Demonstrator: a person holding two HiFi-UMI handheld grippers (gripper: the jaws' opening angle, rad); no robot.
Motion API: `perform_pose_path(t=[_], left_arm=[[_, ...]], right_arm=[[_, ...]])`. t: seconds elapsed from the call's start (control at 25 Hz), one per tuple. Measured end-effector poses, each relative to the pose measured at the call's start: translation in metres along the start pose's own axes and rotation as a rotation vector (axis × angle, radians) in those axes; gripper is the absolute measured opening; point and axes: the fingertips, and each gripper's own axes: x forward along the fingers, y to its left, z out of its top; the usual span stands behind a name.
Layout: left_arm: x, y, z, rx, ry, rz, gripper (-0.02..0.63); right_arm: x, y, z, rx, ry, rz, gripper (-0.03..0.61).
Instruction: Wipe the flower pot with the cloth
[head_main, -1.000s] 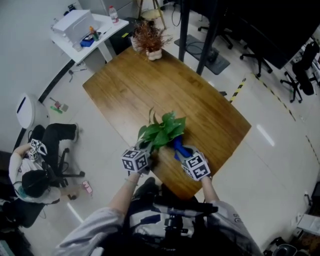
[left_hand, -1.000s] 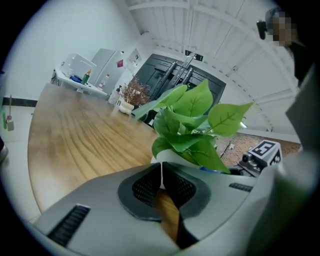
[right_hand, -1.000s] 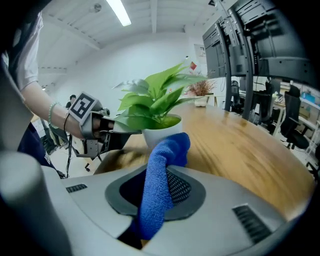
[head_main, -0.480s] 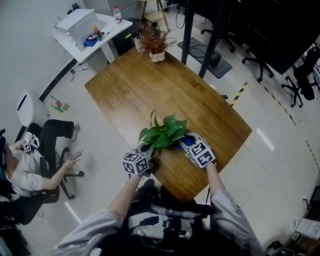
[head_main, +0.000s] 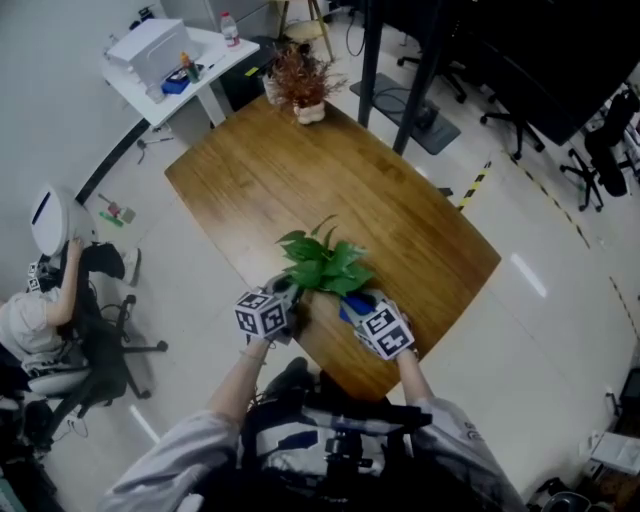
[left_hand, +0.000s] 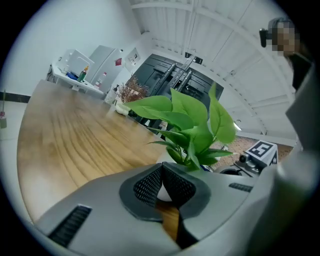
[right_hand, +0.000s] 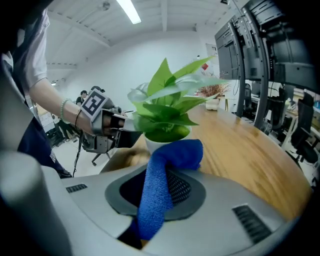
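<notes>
- Press the folded end of the cloth (right_hand: 167, 167) flat on the flower pot (right_hand: 161, 142), just ahead of your right gripper (right_hand: 159, 186). Sweep round the wall and stay under the leaves (right_hand: 167, 107).
- The pot is small, white and smooth.
- Your right gripper's jaws are clamped on the blue cloth, which bulges forward past them.
- Your left gripper (left_hand: 162, 184) appears to pinch the pot's rim from the opposite side, jaws nearly together. Brace there.
- The table (head_main: 300, 180) edge is close behind both grippers, so I'd push gently.

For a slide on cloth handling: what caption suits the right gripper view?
Right gripper holds a blue cloth beside the white flower pot that the left gripper grips.
</notes>
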Motion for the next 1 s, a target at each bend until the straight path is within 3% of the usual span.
perform_pose_path(t=[0.2, 0.44, 0.6, 0.76, 1.0], left_arm=[[0.011, 0.004, 0.004, 0.029, 0.040, -0.034, 0.009], [0.009, 0.006, 0.003, 0.006, 0.019, 0.004, 0.009], [-0.005, -0.006, 0.003, -0.046, -0.044, 0.022, 0.009], [-0.009, -0.017, -0.009, -0.059, -0.046, 0.021, 0.009], [-0.002, -0.018, -0.013, -0.085, -0.046, 0.019, 0.009]], right_arm=[[0.013, 0.024, -0.011, 0.033, 0.030, 0.012, 0.066], [0.013, 0.023, -0.017, 0.053, 0.051, 0.013, 0.066], [-0.014, -0.001, -0.019, 0.049, 0.047, -0.044, 0.066], [-0.020, -0.048, -0.015, 0.006, 0.042, -0.124, 0.066], [-0.006, -0.073, 0.031, -0.124, -0.030, -0.078, 0.066]])
